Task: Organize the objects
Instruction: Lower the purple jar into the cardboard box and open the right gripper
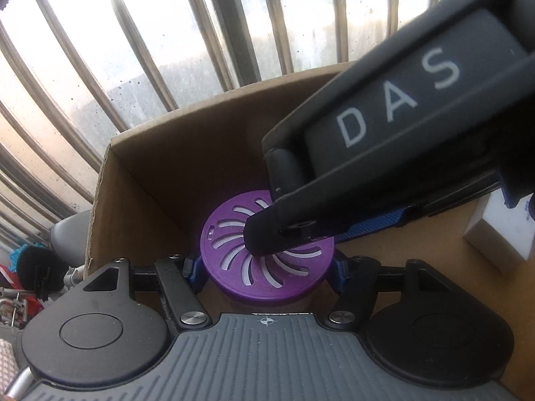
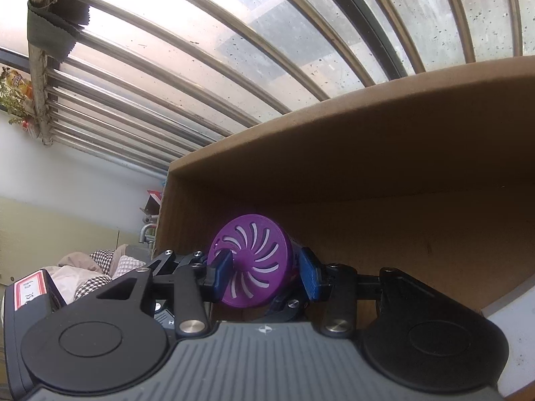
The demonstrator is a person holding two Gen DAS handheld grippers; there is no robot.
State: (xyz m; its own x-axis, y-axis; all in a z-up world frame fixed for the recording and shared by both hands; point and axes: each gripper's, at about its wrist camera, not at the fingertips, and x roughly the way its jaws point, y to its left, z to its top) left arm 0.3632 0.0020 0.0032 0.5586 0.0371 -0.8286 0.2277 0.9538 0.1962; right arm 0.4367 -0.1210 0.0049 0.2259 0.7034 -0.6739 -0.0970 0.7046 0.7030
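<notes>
A barred window fills the upper half of both views, with an open brown cardboard box below it. In the lower centre of each frame sits 1 round purple plastic disc with curved vent slots, inside the box. The left gripper is clamped on its rim; the right gripper also pinches it (crossing in from the upper right in the left view). The step looks like placing: next, lower it to the floor, then release both.

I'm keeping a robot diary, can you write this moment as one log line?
left gripper: shut on purple disc | right gripper: shut on purple disc | place: inside cardboard box
</notes>
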